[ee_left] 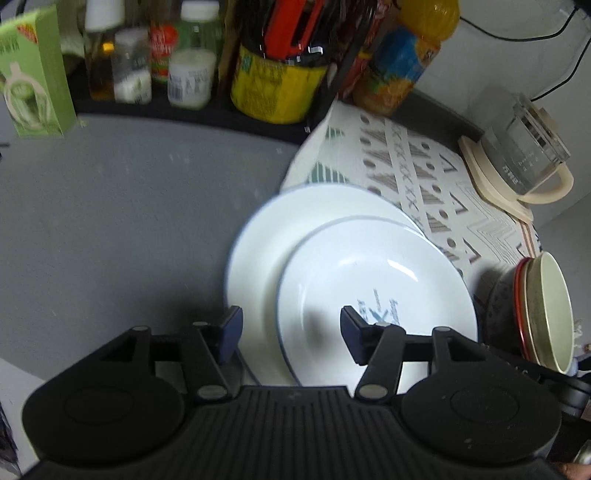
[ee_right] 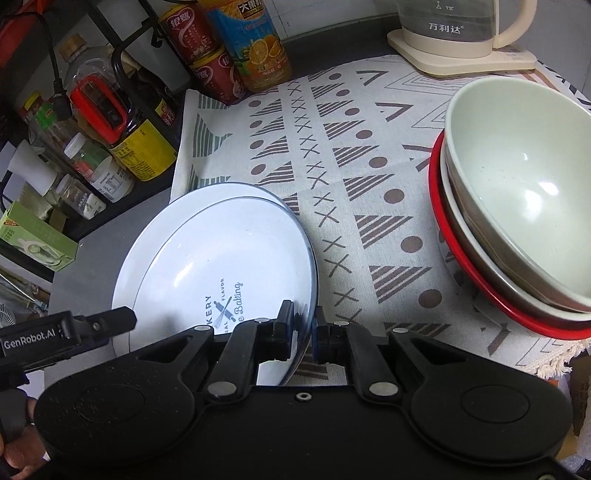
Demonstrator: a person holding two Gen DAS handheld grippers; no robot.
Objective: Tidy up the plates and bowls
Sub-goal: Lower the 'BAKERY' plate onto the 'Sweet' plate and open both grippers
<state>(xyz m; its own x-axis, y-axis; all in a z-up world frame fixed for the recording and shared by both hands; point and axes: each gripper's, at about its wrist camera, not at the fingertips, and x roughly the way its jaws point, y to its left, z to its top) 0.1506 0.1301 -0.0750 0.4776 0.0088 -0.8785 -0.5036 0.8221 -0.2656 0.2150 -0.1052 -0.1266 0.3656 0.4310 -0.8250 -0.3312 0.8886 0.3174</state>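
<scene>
Two white plates lie stacked at the edge of a patterned cloth (ee_right: 351, 166). The upper plate (ee_left: 369, 277) (ee_right: 221, 258) has a printed bakery logo and sits offset on the lower plate (ee_left: 258, 251) (ee_right: 221, 190). My right gripper (ee_right: 303, 332) is shut on the upper plate's near right rim. My left gripper (ee_left: 291, 332) is open, its fingers straddling the upper plate's left rim without pressing on it. One of its fingers (ee_right: 114, 321) shows at the plate's left edge. A stack of bowls (ee_right: 517, 203) (ee_left: 535, 314), pale green on top and red-rimmed below, stands to the right.
A glass kettle (ee_right: 454, 33) (ee_left: 517, 158) on its cream base stands at the back right of the cloth. Bottles and cans (ee_left: 273, 81) fill a dark rack along the back, with a juice bottle (ee_right: 258, 48) beside it. A green box (ee_left: 37, 74) stands on the grey counter (ee_left: 129, 221).
</scene>
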